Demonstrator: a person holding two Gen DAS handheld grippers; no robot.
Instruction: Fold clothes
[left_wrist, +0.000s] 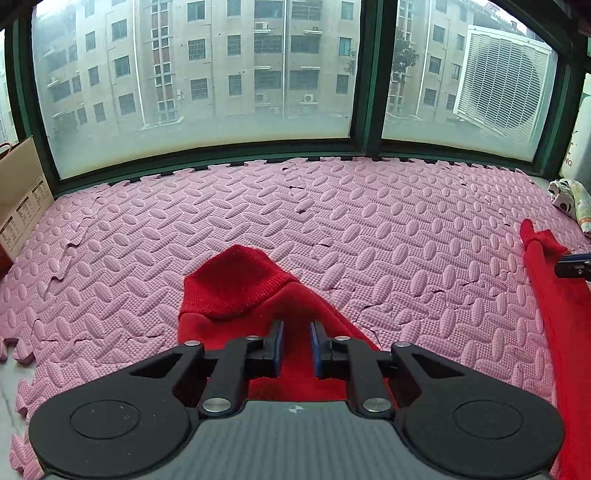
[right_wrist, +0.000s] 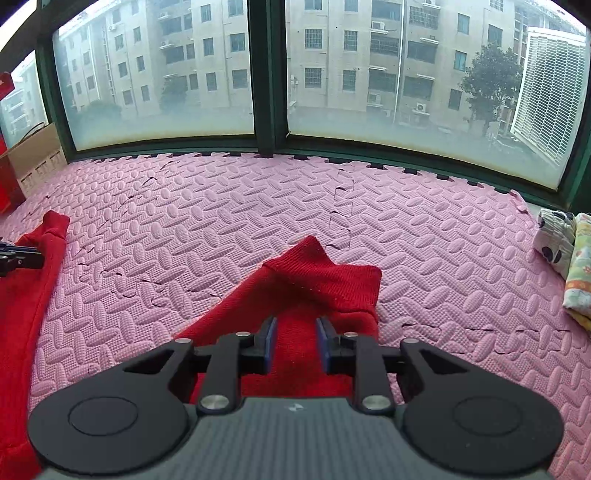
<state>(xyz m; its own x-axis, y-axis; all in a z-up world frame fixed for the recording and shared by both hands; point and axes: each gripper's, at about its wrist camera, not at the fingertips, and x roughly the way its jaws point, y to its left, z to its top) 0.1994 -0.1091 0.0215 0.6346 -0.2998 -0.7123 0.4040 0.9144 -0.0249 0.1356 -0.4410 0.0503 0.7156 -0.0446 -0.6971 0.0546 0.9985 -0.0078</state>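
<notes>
1. We are holding our left gripper (left_wrist: 296, 334) low over a red garment (left_wrist: 236, 291), its blue-padded fingers standing slightly apart with red fabric between them; whether they are pinching it, we cannot tell.
2. We are holding our right gripper (right_wrist: 296, 331) the same way over the other ribbed cuff (right_wrist: 332, 284), fingers parted around cloth.
3. The garment is lying across the pink foam mat (left_wrist: 369, 221), stretching between both grippers.
4. Folded patterned cloths (right_wrist: 569, 258) are sitting at the mat's right edge, well apart.
5. A cardboard box (left_wrist: 22, 199) is leaning at the left, below the green-framed window (left_wrist: 371, 74).
</notes>
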